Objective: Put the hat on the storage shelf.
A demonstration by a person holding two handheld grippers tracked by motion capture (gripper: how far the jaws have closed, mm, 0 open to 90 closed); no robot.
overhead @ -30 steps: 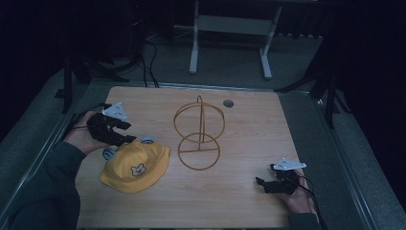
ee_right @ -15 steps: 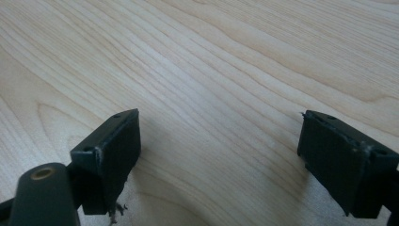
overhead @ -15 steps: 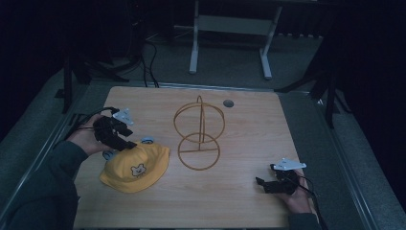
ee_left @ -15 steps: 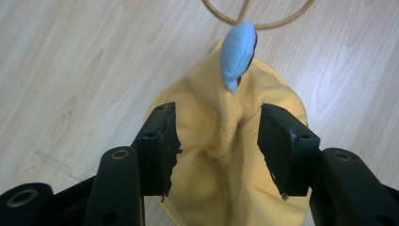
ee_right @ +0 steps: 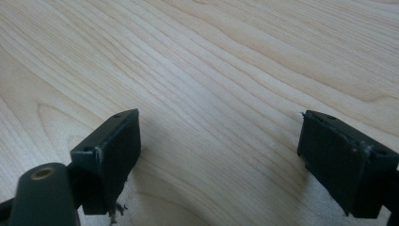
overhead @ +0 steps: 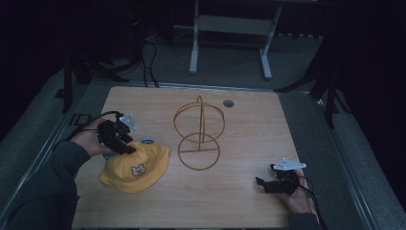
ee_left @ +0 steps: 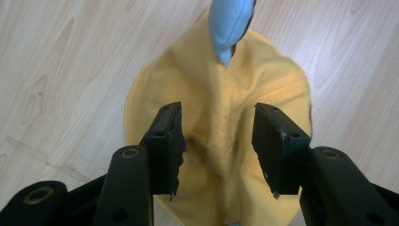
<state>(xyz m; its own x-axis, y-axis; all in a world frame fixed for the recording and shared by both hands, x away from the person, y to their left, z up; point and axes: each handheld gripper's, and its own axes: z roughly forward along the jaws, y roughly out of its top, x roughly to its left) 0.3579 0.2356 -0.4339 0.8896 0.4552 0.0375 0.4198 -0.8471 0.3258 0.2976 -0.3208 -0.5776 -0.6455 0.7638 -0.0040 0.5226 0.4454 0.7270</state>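
The right tongs (overhead: 262, 184) lie low on the bare wooden worktop (overhead: 230, 211) at its near right corner, jaws spread wide with nothing between them. Left of the gold wire stand (overhead: 198, 136), the yellow hat (overhead: 136, 165) rests flat on the worktop. The left tongs (overhead: 128, 147) sit at the hat's far edge, jaws apart astride a raised fold of its cloth (ee_left: 221, 132). A small blue piece (ee_left: 229, 26) pokes out just beyond the hat. Beyond the stand, a round grey hole (overhead: 228, 103) marks the worktop.

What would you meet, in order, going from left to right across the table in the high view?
Left gripper → yellow hat → wire stand → right gripper.
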